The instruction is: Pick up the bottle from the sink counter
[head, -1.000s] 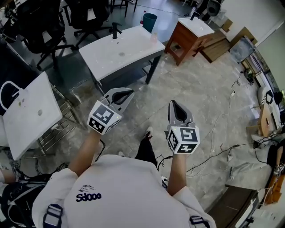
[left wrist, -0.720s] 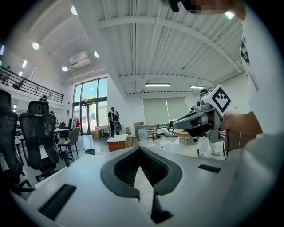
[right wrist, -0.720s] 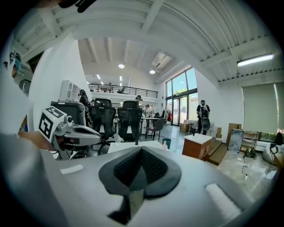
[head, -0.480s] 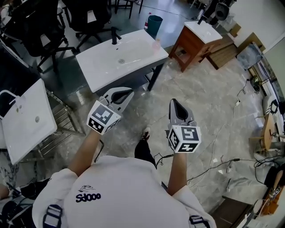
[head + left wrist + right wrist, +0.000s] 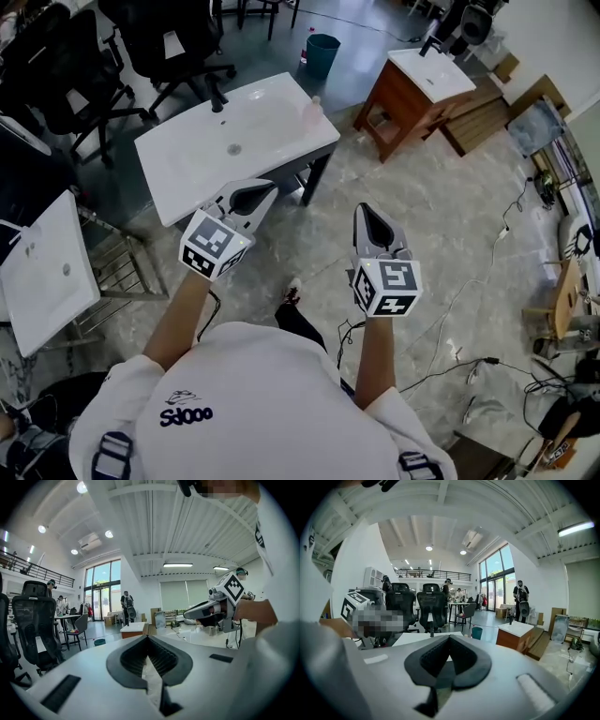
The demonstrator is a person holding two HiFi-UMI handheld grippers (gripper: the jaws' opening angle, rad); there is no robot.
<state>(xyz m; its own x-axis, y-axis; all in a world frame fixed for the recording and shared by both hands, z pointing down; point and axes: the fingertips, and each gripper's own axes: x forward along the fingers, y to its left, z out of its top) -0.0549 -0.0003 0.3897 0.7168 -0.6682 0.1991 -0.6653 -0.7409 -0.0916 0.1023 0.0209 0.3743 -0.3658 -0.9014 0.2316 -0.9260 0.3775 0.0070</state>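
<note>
The sink counter (image 5: 187, 159) stood well apart from the person, across open floor. I judge that the step in hand was the approach: to walk closer and keep the counter's right end in sight. The left gripper (image 5: 262, 190) and the right gripper (image 5: 366, 214) hung over the floor, each with jaws closed together on nothing, so one must open before reaching. The bottle (image 5: 312, 111), small and pale, stood near the counter's right edge. Only the head view showed it clearly. The right gripper view showed the counter behind its jaws, while the left gripper view showed no counter, only the room and the other gripper.
</note>
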